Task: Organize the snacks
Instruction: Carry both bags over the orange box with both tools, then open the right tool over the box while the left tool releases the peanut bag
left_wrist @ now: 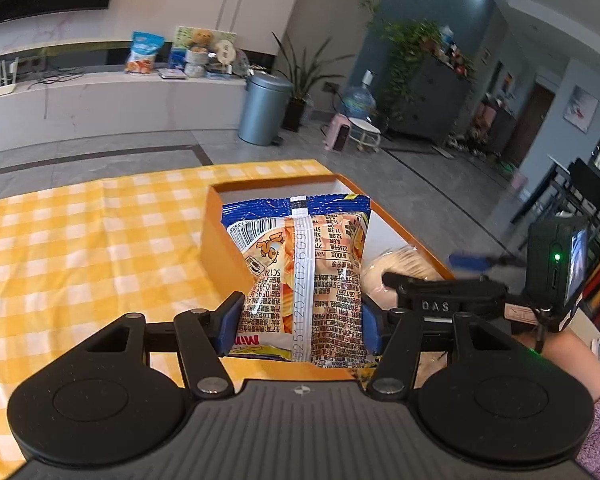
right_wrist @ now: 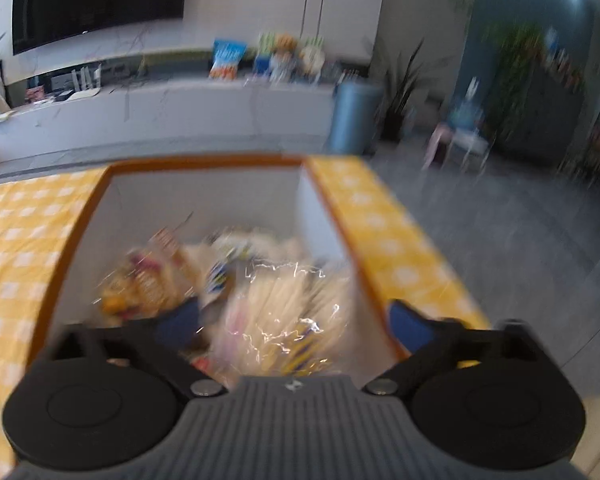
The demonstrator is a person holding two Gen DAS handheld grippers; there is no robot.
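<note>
Holding chip packet pinched in left gripper above orange box, long axis pointing away toward box's far edge | right gripper spread wide, empty, over box's snack pile | box sits on checkered cloth's right edge.

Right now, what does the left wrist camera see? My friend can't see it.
The left tongs squeeze a blue-topped snack bag, held back side up over an orange box on a yellow checkered tablecloth. The right tongs reach in from the right above a pale wrapped snack.
</note>
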